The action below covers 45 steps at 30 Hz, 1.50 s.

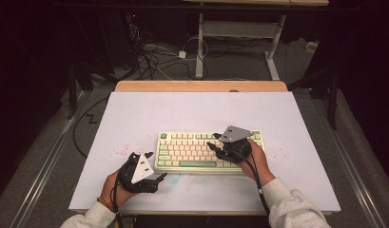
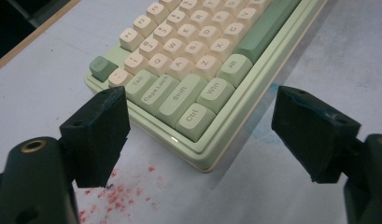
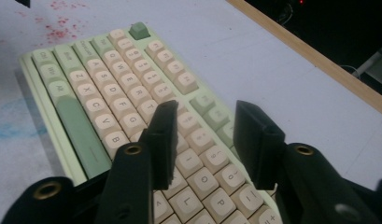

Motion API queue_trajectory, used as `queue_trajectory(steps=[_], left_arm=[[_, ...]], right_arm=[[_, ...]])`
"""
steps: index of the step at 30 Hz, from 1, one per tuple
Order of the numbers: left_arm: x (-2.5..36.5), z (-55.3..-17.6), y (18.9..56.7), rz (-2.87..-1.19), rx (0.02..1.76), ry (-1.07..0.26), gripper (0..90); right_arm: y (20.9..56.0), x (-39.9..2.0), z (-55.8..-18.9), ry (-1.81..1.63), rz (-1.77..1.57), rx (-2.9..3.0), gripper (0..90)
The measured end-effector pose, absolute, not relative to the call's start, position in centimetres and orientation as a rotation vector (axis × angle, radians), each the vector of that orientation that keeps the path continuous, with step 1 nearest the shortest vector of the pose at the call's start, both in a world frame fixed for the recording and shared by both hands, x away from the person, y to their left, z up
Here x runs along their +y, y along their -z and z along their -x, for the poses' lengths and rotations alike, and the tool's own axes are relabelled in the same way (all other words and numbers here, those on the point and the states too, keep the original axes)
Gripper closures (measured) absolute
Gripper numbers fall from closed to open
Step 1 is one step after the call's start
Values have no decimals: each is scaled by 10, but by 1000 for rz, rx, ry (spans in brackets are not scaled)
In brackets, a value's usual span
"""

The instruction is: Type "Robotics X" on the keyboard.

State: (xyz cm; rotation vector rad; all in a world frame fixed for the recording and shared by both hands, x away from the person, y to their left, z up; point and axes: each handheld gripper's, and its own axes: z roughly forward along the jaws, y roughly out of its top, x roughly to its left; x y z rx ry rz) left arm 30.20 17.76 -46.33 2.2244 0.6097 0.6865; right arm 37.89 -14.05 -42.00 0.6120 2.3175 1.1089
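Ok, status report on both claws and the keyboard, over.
Left claw open, off keyboard corner. Right claw open above the keys, nothing held. Red specks on table, nothing blocking.

I see open table [image 1: 135,114] left, right and far of the keyboard [image 1: 192,149], the one obstacle on it. My left gripper [image 1: 156,178] blocks its near-left corner; my right gripper [image 1: 215,144] hangs over its right half.
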Motion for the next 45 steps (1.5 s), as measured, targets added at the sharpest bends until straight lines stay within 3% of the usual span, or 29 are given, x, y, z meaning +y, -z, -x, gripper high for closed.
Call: queue_trajectory(steps=[5, 9, 16, 30, 45], left_arm=[[178, -302, 463, -2227, 611, -684, 183], [179, -302, 463, -2224, 611, -686, 183], [179, -302, 462, -2220, 615, -686, 184], [185, -302, 456, -2186, 636, -643, 242], [184, -303, 451, -2220, 620, -584, 728]], right_arm=[[415, -145, -372, -1145, -612, 2271, 373], [410, -151, -367, -1180, -619, 2220, 292], [408, -159, -360, -1194, -624, 2153, 220], [414, -176, -340, -1162, -598, 2143, 213], [418, -213, -319, -1165, -609, 2073, 215]])
